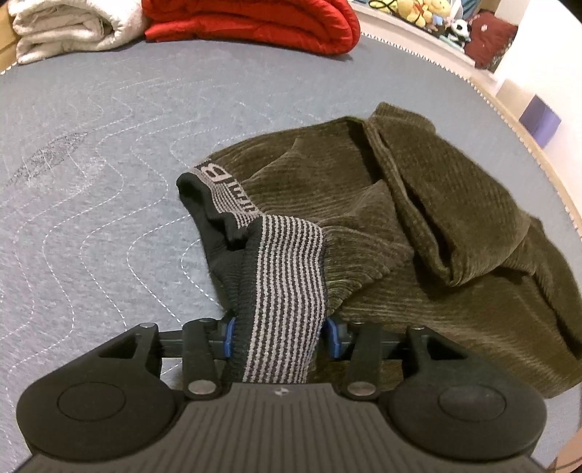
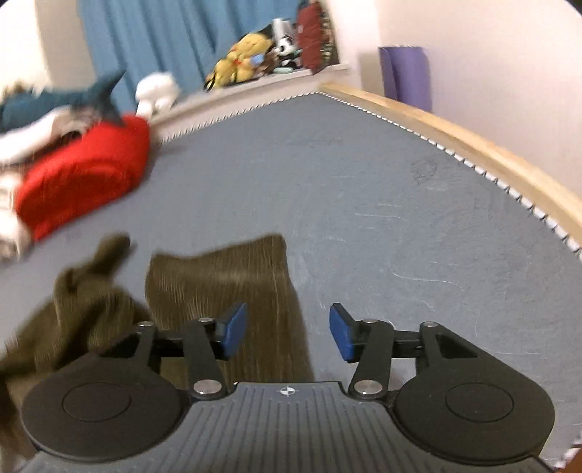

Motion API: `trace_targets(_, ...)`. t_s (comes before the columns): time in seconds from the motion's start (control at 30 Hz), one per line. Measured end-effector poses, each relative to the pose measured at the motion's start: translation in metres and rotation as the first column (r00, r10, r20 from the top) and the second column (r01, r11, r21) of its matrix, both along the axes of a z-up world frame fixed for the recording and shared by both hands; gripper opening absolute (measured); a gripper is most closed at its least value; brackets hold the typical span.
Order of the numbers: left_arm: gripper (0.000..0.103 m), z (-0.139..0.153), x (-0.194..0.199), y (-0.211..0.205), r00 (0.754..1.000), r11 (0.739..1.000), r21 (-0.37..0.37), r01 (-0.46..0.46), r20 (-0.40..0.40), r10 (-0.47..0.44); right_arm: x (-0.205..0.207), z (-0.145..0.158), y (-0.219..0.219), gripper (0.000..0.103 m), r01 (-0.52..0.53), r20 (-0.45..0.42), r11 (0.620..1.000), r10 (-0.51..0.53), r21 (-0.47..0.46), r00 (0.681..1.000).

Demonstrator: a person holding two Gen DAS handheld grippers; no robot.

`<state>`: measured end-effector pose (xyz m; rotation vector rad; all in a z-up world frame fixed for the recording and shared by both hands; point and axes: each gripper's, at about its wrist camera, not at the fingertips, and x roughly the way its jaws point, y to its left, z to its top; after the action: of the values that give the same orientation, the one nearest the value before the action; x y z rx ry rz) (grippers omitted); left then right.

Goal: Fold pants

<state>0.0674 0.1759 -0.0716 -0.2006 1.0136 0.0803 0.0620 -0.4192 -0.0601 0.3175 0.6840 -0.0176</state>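
Observation:
Olive corduroy pants (image 1: 418, 218) lie crumpled on a grey quilted mattress (image 1: 109, 145). Their black-and-grey striped waistband (image 1: 287, 276) rises toward the camera and fills the gap between the blue pads of my left gripper (image 1: 280, 334), which is shut on it. In the blurred right wrist view, one pant leg (image 2: 225, 276) lies flat and pointing away, with a bunched part (image 2: 83, 302) to its left. My right gripper (image 2: 289, 333) hovers open over the leg's right edge and the bare mattress (image 2: 400, 218), with nothing between its fingers.
A folded red blanket (image 1: 254, 22) and a white towel (image 1: 65, 29) lie at the mattress's far end. A wooden bed rail (image 2: 473, 145) runs along the right side. Plush toys (image 1: 422, 11) sit on a ledge beyond, and a purple roll (image 2: 405, 76) stands by the wall.

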Motion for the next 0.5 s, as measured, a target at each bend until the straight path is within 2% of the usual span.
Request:
trace_targets(0.2,0.055,-0.01,0.005,-0.008,1.0,0.998,0.063,0.017,-0.025,-0.015,0.07,-0.062,-0.004,0.058,0.045,-0.127,0.986,-0.024,0.161,0.992)
trace_targets(0.3,0.057,-0.012,0.006,-0.009,0.999,0.997,0.074,0.02,-0.03,-0.017,0.089,-0.085,-0.002,0.058,0.062,-0.164,0.98,-0.03,0.188,0.986)
trace_targets(0.4,0.058,-0.013,0.006,-0.008,0.999,0.997,0.076,0.023,-0.03,-0.021,0.095,-0.094,-0.002,0.058,0.072,-0.164,0.961,-0.028,0.267,0.986)
trace_targets(0.43,0.058,-0.013,0.006,-0.008,0.999,0.997,0.077,0.025,-0.031,-0.022,0.097,-0.096,-0.002,0.057,0.071,-0.161,0.954,-0.024,0.291,0.987)
trace_targets(0.5,0.059,-0.013,0.008,-0.008,0.999,0.996,0.081,0.029,-0.033,-0.027,0.1,-0.096,0.004,0.045,0.049,-0.152,0.951,-0.002,0.306,0.988)
